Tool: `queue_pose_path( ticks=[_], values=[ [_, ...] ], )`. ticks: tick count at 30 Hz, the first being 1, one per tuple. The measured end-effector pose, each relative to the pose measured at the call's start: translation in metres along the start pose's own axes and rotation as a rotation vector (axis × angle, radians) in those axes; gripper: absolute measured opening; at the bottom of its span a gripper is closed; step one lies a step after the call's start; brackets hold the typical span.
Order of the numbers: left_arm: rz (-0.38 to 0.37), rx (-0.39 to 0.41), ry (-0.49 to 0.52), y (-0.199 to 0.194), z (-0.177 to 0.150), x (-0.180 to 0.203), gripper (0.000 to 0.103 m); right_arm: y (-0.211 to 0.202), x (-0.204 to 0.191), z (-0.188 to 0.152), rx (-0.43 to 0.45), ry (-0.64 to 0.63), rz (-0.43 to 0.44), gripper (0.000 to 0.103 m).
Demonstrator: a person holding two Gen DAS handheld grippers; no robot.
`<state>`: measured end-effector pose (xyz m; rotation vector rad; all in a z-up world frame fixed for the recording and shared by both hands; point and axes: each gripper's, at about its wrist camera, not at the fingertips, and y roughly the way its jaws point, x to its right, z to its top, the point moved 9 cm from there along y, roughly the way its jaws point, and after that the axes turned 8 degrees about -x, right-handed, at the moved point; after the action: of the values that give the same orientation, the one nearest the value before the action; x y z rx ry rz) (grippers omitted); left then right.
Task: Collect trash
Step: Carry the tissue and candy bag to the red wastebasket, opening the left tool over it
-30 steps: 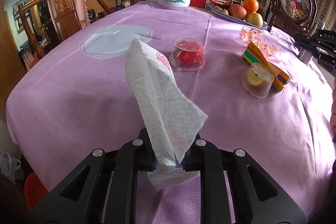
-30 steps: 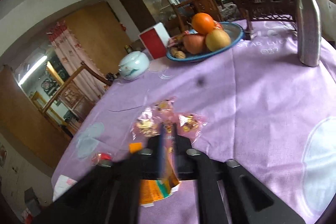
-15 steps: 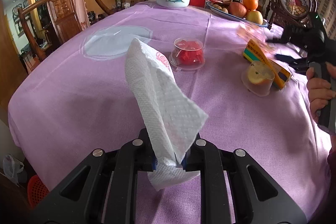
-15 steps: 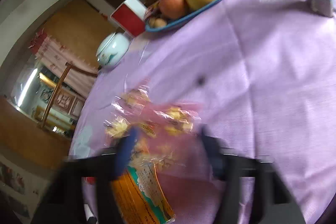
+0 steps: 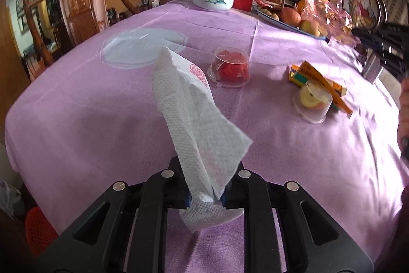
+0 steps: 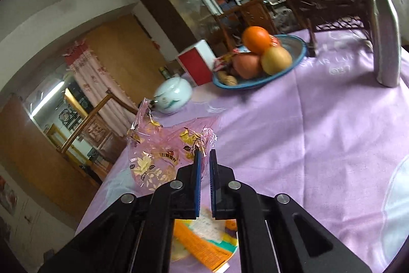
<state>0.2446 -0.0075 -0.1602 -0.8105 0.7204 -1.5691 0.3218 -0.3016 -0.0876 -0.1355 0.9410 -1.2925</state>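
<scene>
Since one second ago, the pink wrapper has gone up from the purple tablecloth: before it lay beside the orange carton, now it hangs in the air in the right gripper, high over the fruit plate in the left wrist view. The jaws of the right gripper are nearly together and pinch one corner of this wrapper between the blue pads; the rest of it spreads to the left of the fingers. Under this gripper the orange carton is seen from above.

The left gripper has not changed its place. Its jaws are clamped on a white paper towel, which stands up and forward from the pads, with a short end below them. On the cloth ahead are a clear cup with red pieces and, at the right, a clear cup with yellow fruit which touches the carton.
</scene>
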Motion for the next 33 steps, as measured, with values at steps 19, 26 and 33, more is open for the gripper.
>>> queue_pose_path(
  ticks=[19, 26, 33],
  values=[
    [0.071, 0.173, -0.135, -0.12, -0.017, -0.061, 0.016, -0.001, -0.029, -0.016, -0.046, -0.047, 0.063, 0.007],
    [0.174, 0.204, -0.218, -0.161, -0.049, -0.116, 0.016, -0.008, -0.044, -0.026, -0.046, -0.084, 0.094, 0.007],
    [0.222, 0.215, -0.308, -0.193, -0.09, -0.171, 0.016, -0.024, -0.061, -0.05, -0.055, -0.138, 0.128, 0.007]
  ],
)
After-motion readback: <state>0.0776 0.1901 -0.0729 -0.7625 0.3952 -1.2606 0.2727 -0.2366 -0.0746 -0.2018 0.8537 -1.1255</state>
